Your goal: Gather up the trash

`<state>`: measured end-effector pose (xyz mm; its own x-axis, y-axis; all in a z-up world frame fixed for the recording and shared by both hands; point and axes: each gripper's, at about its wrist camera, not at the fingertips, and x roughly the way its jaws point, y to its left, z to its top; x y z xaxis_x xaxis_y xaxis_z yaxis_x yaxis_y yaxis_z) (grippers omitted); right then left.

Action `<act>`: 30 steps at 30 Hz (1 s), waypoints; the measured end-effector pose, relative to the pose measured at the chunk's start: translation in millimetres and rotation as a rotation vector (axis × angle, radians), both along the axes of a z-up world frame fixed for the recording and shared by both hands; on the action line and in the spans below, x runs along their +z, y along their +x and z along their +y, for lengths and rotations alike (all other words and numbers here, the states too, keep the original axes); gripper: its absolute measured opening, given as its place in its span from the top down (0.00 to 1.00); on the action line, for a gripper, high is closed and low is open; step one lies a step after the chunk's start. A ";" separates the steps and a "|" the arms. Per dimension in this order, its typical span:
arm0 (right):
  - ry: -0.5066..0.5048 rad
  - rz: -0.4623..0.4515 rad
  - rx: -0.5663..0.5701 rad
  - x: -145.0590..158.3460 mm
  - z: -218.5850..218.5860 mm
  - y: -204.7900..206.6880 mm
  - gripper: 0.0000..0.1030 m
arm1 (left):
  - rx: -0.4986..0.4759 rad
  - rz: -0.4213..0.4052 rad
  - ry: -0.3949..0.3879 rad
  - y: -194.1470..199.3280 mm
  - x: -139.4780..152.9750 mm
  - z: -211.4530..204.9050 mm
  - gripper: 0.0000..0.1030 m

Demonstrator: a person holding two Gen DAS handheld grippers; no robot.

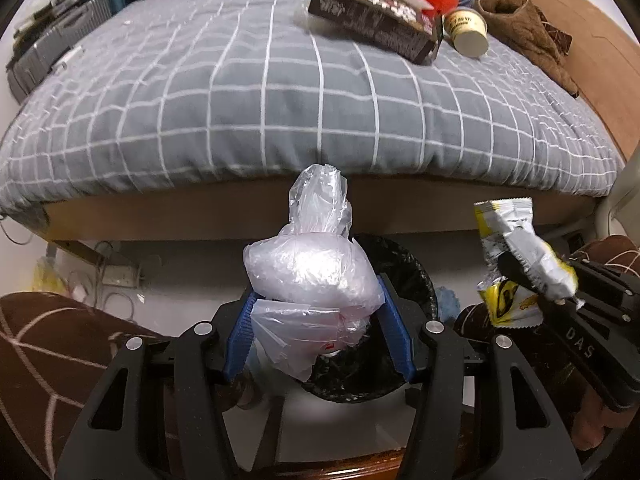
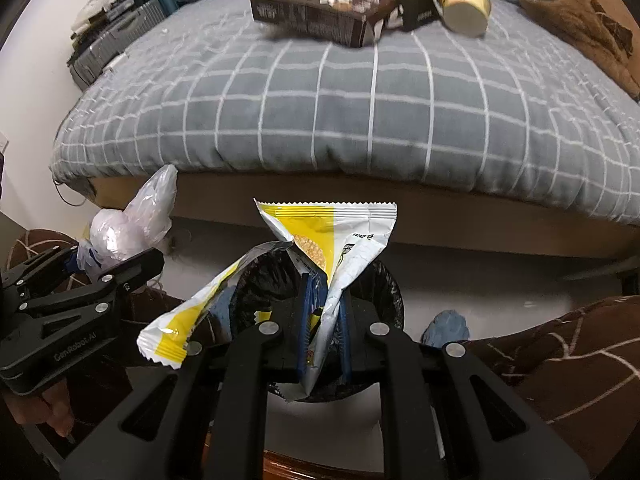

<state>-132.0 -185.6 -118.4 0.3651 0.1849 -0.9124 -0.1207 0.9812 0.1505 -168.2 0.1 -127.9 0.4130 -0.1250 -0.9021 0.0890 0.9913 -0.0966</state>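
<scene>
A: Progress?
B: Two pieces carried above the black-lined round bin (image 1: 404, 264), not yet dropped; dark printed carton (image 1: 376, 24) and yellow paper cup (image 1: 468, 30) left on the grey checked bed (image 1: 240, 92).

A: Jaws?
B: Left gripper (image 1: 318, 322) half spread, pinching crumpled clear plastic bag (image 1: 308, 272); right gripper (image 2: 324, 320) pressed together on yellow-and-white foil wrapper (image 2: 340, 236).

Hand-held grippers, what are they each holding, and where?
The left hand-held gripper squeezes a crumpled clear plastic bag around its bulging middle. The right hand-held gripper pinches a yellow-and-white snack wrapper near its lower end.
</scene>
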 end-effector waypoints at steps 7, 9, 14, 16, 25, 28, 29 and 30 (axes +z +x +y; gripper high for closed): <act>-0.011 0.059 0.006 -30.7 5.6 15.4 0.89 | -0.009 0.046 0.019 18.8 -30.3 -4.1 0.46; -0.030 0.081 0.010 -41.9 8.4 21.6 0.89 | -0.005 0.056 0.024 24.1 -38.1 -4.0 0.46; -0.031 0.119 0.019 -61.8 11.1 34.1 0.89 | 0.007 0.099 0.036 33.6 -58.7 -3.2 0.46; -0.028 0.138 0.020 -71.7 10.3 37.8 0.89 | 0.012 0.114 0.031 37.0 -64.8 -2.2 0.46; -0.011 0.221 0.056 -106.0 17.3 49.5 0.89 | 0.021 0.180 0.035 49.4 -91.0 -0.1 0.46; -0.010 0.248 0.064 -116.0 19.4 52.3 0.88 | 0.024 0.196 0.037 50.6 -96.6 2.5 0.46; -0.011 0.250 0.066 -117.2 19.5 53.0 0.88 | 0.024 0.200 0.041 50.7 -98.3 2.9 0.46; -0.015 0.251 0.071 -118.9 20.6 53.8 0.87 | 0.025 0.204 0.038 50.6 -98.3 3.6 0.46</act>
<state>-78.2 -165.0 -237.3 0.1135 0.1880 -0.9756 -0.1497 0.9740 0.1702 -117.6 3.6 -226.1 0.2243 -0.0812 -0.9711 0.0465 0.9963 -0.0726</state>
